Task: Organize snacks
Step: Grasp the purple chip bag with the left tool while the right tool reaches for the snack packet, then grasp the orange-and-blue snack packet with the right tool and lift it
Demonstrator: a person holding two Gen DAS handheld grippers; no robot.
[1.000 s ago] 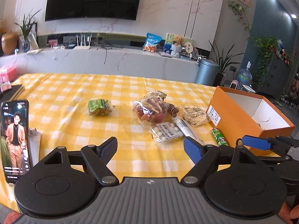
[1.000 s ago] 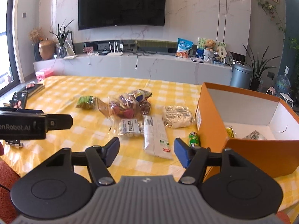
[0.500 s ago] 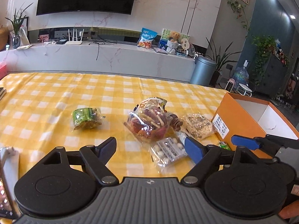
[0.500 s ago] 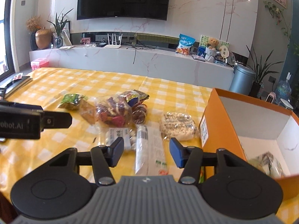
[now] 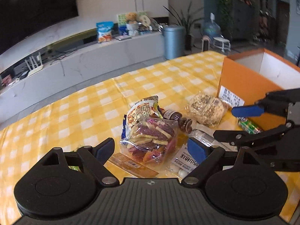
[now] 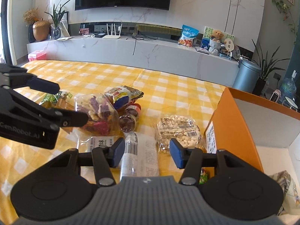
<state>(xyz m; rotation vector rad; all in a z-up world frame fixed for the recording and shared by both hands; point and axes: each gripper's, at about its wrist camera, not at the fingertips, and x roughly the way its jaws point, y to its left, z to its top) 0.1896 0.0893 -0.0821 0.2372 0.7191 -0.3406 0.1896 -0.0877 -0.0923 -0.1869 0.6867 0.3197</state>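
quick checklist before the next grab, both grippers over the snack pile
1. Left gripper open and empty: ok.
2. Right gripper open and empty: ok.
3. Left gripper lined up on the clear bag of veggie chips: ok.
4. Right gripper lined up on the long white packet: ok.
5. Orange box open to receive snacks: ok.
6. Small bottles clear of the chip bag: not ok, they touch it.

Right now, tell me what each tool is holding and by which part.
Nothing is held. The left tool is open above the veggie chips bag; the right tool is open over the long white packet, with neither pinched.
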